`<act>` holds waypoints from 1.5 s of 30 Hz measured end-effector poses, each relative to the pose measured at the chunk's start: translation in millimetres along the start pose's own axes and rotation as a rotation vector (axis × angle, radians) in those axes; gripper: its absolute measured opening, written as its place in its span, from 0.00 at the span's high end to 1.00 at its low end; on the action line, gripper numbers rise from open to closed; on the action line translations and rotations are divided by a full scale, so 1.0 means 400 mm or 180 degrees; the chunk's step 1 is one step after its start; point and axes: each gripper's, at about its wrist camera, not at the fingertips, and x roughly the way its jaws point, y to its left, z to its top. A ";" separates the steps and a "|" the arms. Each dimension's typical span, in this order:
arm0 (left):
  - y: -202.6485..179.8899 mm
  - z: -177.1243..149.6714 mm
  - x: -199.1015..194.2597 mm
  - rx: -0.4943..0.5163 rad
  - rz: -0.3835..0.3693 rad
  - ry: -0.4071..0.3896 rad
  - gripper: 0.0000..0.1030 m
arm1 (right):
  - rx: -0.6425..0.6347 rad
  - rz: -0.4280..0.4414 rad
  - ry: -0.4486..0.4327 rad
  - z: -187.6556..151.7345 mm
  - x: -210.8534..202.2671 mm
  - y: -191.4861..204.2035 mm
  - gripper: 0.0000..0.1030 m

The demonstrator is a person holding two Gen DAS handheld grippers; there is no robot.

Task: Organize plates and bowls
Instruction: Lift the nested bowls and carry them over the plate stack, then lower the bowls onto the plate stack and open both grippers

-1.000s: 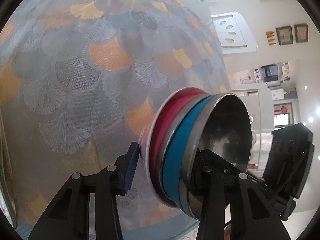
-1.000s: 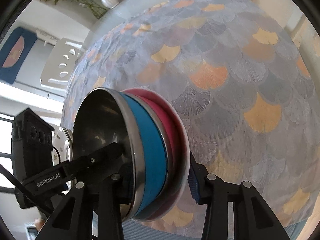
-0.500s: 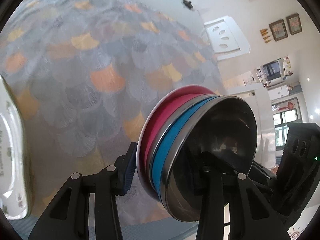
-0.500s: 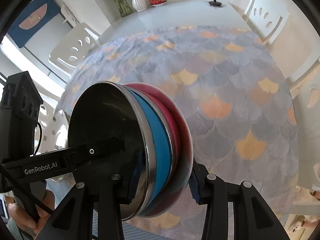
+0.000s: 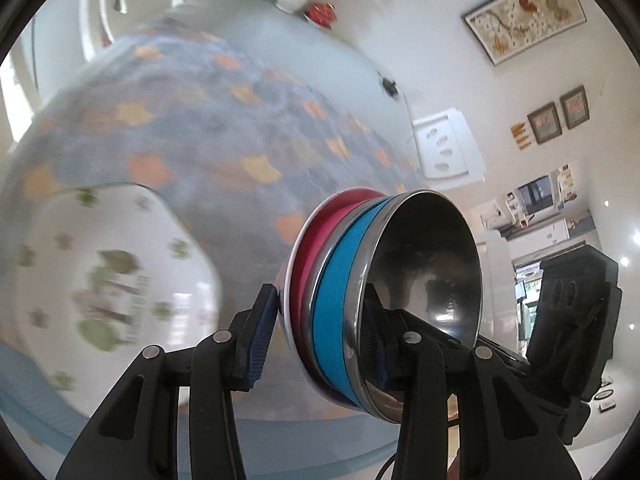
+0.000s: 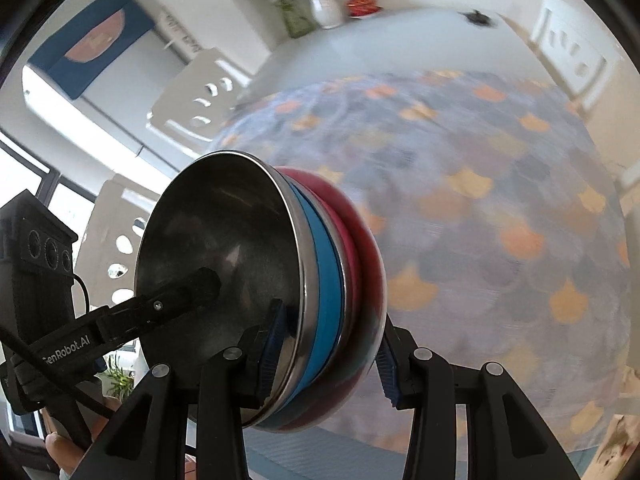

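Note:
A nested stack of bowls (image 5: 340,304) is held on edge above the table: a steel bowl with a blue band, then a red bowl with a white rim. My left gripper (image 5: 320,336) is shut on one side of the stack, its right finger inside the steel bowl. My right gripper (image 6: 328,352) is shut on the opposite side of the same stack (image 6: 324,292). Each gripper's body shows in the other's view. A white floral plate (image 5: 108,276) lies on the table at the lower left of the left wrist view, blurred.
The table carries a blue-grey cloth with orange fan shapes (image 6: 500,208). White chairs (image 5: 444,148) stand around it. A vase of flowers (image 6: 320,0) and a small red item (image 6: 364,2) stand at the far end.
Both grippers have lifted and tilted back with the stack. More of the room and the far table end show. The white floral plate has come further into the left wrist view.

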 end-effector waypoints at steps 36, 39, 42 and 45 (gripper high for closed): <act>0.415 0.060 -0.086 0.0057 -0.0084 0.0390 0.64 | 0.0127 -0.0321 0.0397 -0.082 0.317 0.355 0.60; 0.427 0.059 -0.103 -0.0014 -0.0142 0.0373 0.64 | 0.0155 -0.0265 0.0421 -0.079 0.310 0.348 0.60; 0.434 0.058 -0.132 -0.0038 -0.0168 0.0311 0.63 | 0.0228 -0.0183 0.0379 -0.080 0.279 0.336 0.60; 0.436 0.057 -0.168 -0.0080 -0.0265 0.0245 0.63 | 0.0310 -0.0100 0.0302 -0.082 0.239 0.331 0.60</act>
